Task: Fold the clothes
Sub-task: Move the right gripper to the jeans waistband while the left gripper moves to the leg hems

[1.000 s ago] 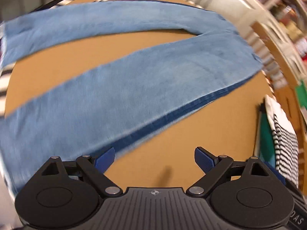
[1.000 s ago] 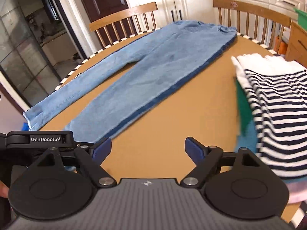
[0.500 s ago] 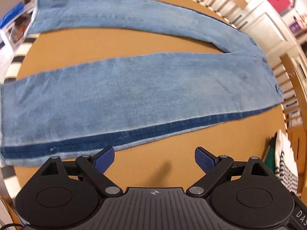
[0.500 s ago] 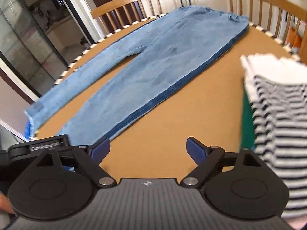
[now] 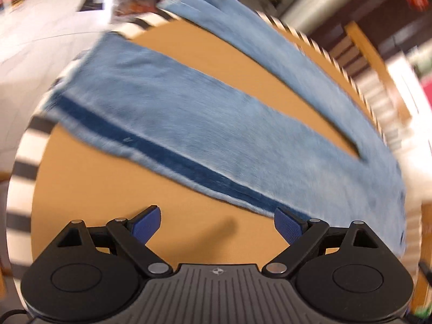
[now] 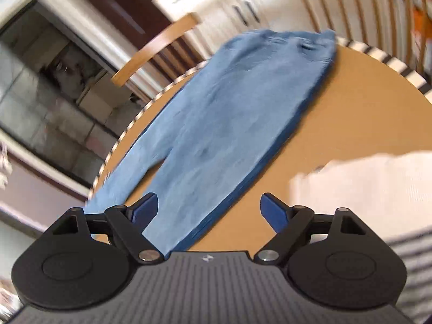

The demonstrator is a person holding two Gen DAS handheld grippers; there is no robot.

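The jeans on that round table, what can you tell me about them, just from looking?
The jeans are light blue denim with a darker blue stripe down the outer seam. They lie flat and unfolded on the table, legs spread apart in a V with bare tabletop between them. The waistband sits near the far rim, by a chair. Neither gripper touches them. The pictures are blurred, so finer detail is lost.

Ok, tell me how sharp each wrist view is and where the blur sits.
Left wrist view: the jeans and the round table are smeared by motion, the room behind worst, while the left gripper itself stays crisp. Right wrist view: the same, jeans streaked, the white and striped cloth washed out, chairs smeared; fisheye bends the table edge in both.
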